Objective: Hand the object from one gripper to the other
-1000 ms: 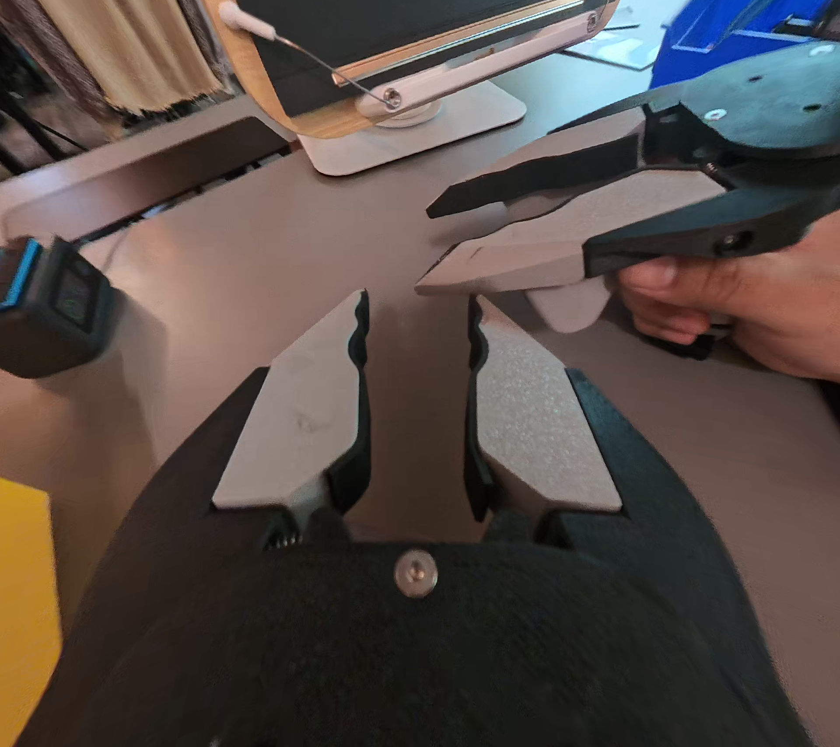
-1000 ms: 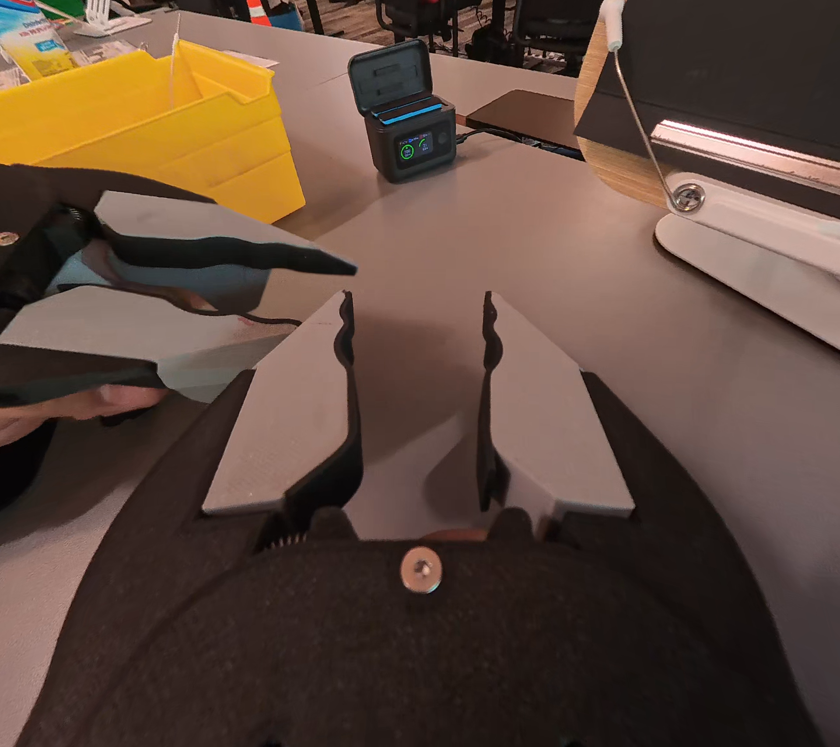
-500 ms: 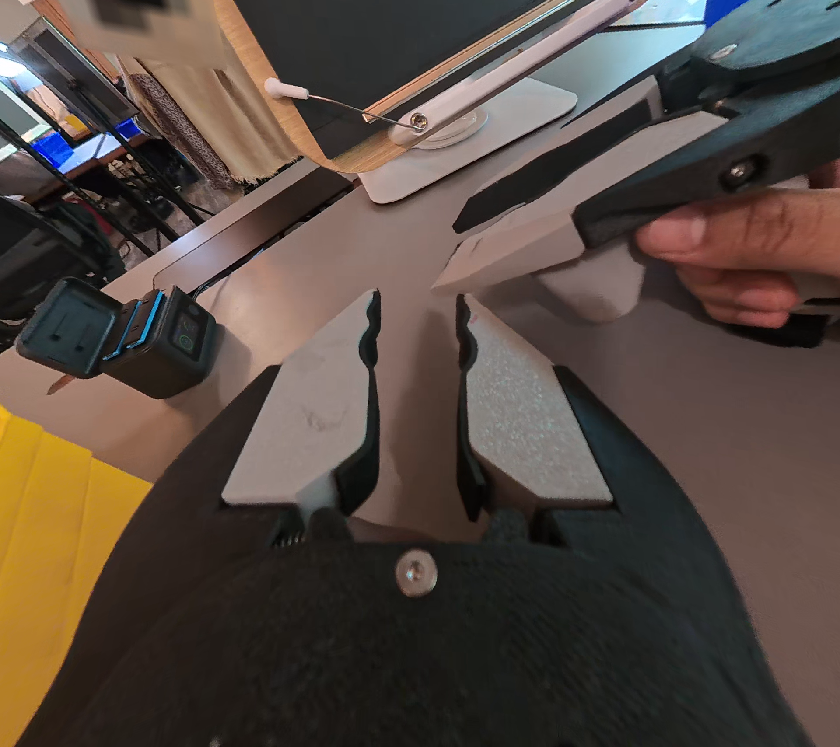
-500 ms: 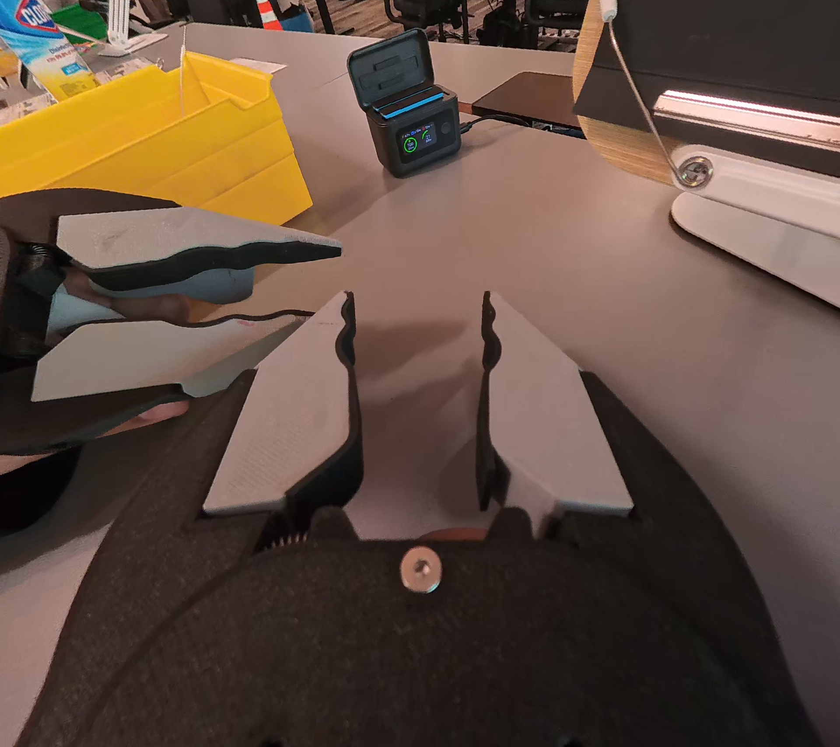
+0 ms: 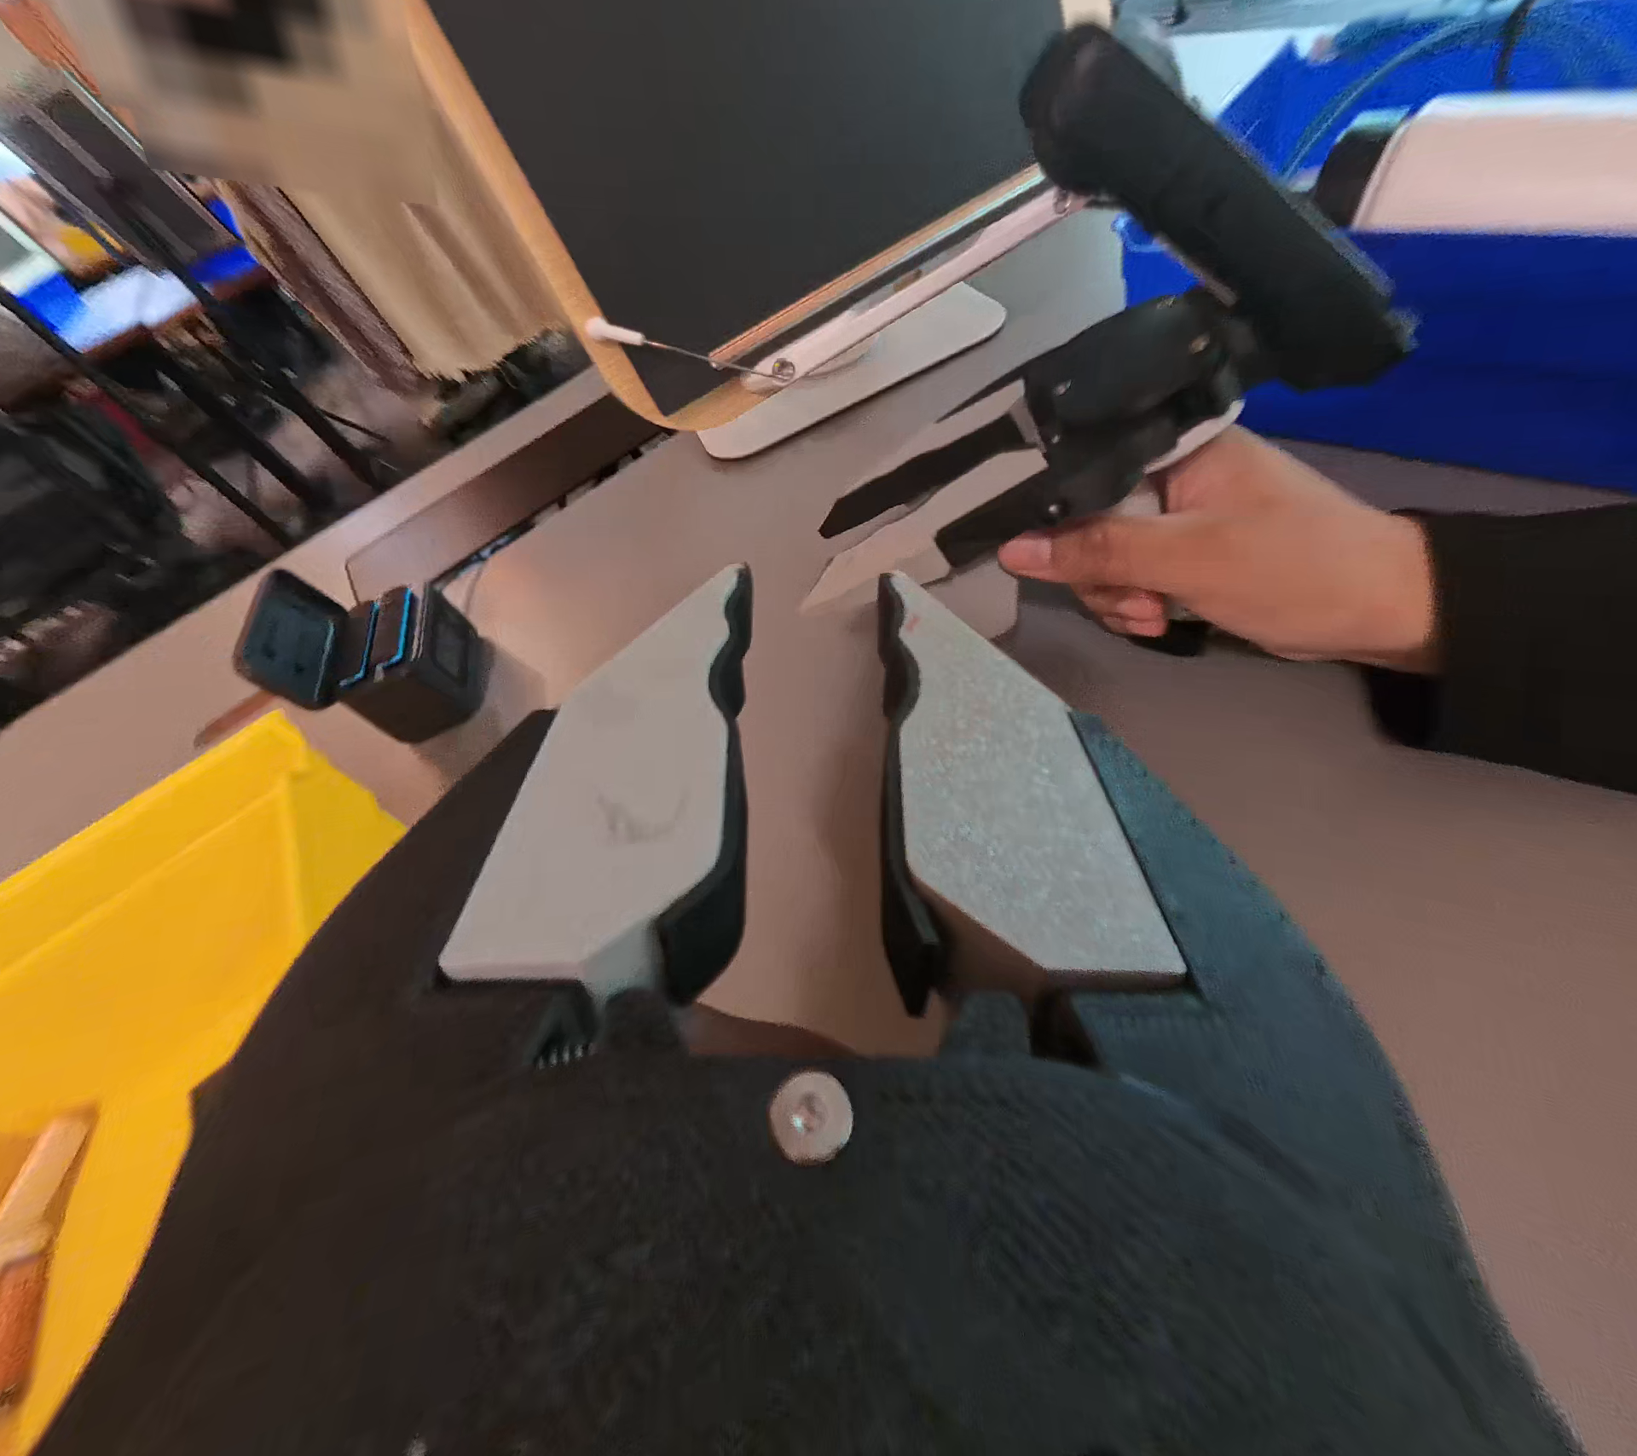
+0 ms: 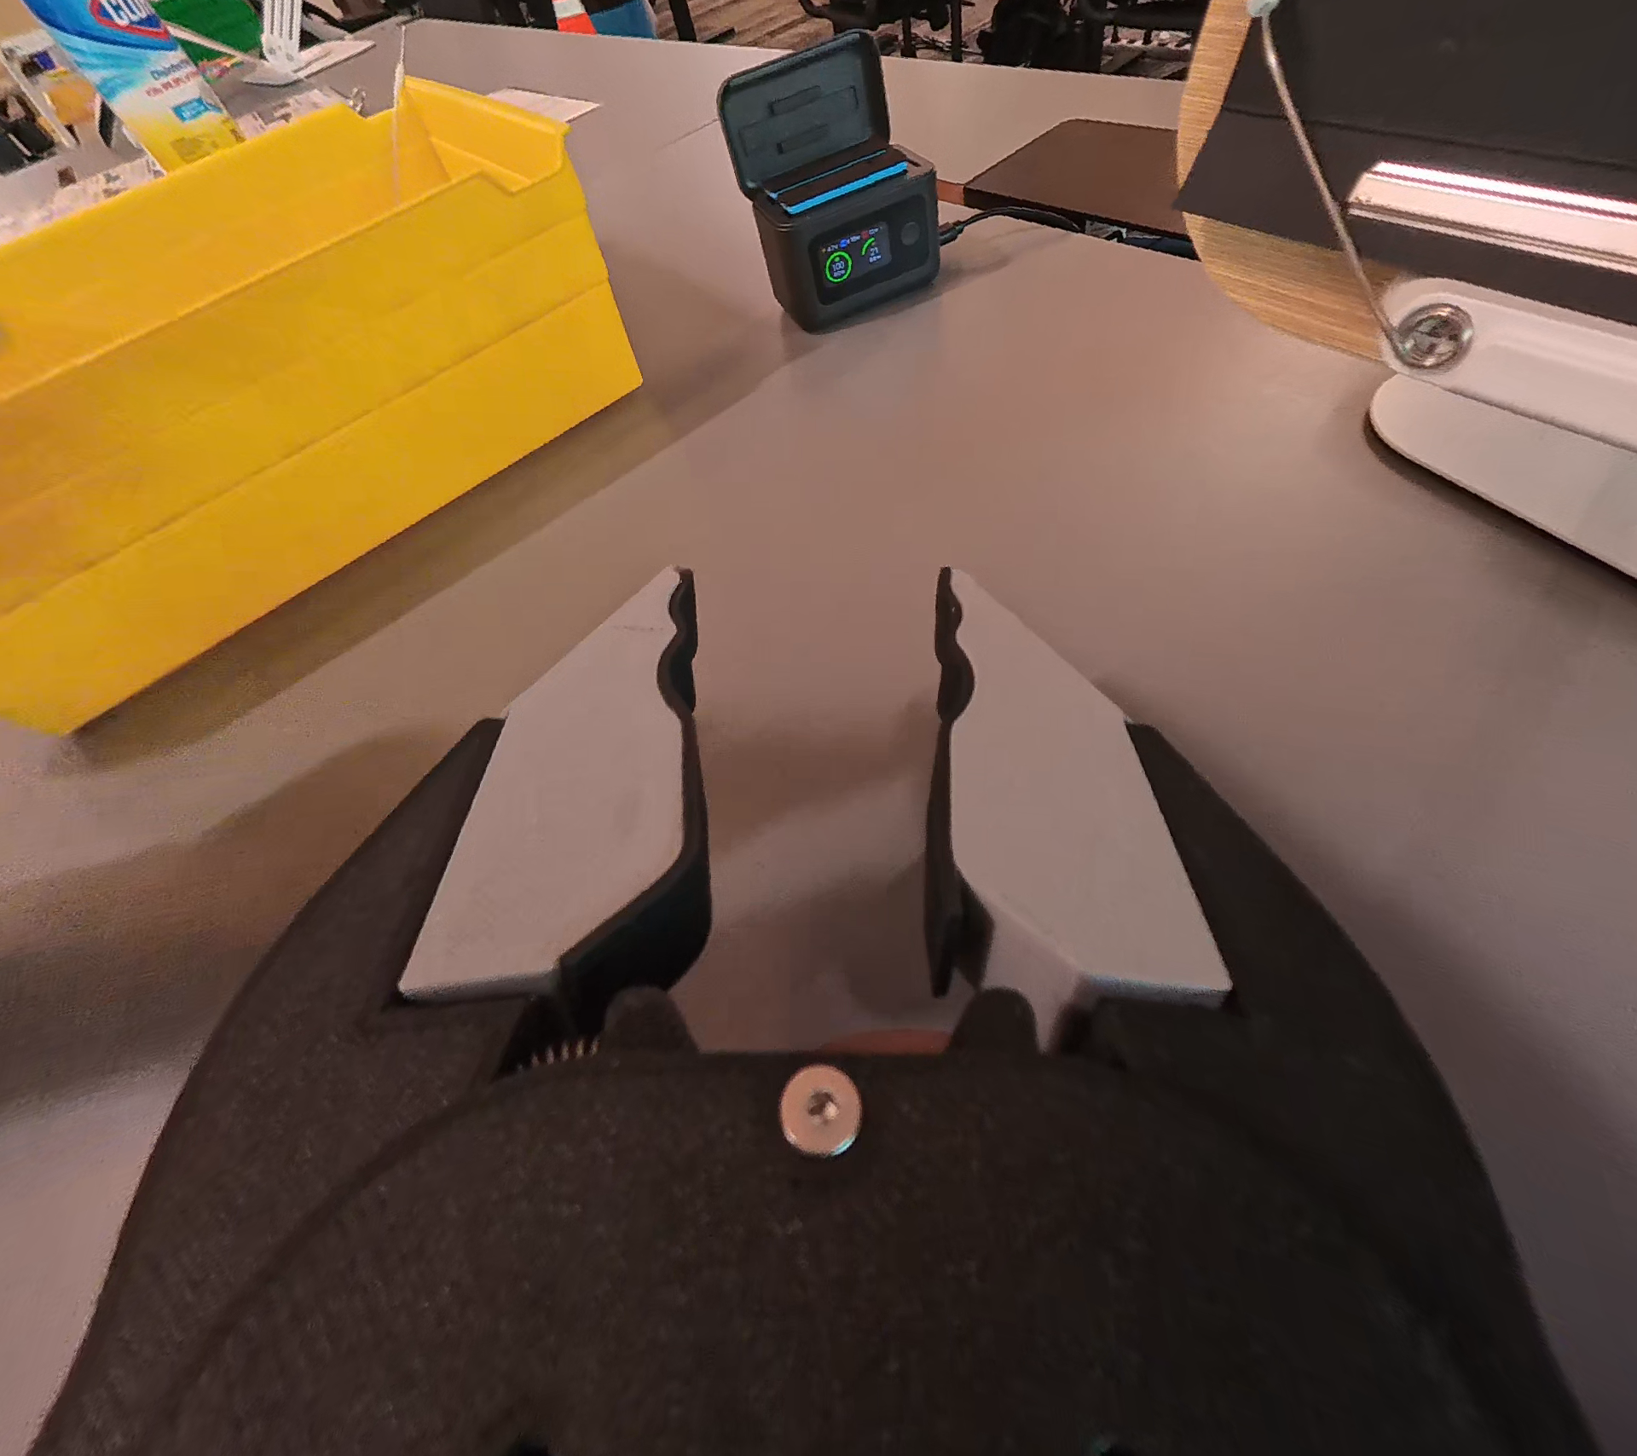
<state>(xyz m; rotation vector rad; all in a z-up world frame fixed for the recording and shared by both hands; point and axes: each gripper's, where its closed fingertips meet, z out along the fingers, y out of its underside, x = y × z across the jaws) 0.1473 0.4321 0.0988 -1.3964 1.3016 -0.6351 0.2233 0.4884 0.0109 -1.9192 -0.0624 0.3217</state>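
While no object shows anywhere, I log left gripper and right gripper jaws parted, empty above the bench; handover unstarted.

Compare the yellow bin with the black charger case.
The yellow bin is far larger than the charger case. The bin is open-topped with no lid; the case has a hinged lid, raised. The bin is plain plastic; the case has a lit screen and a cable. Both stand on the grey table.
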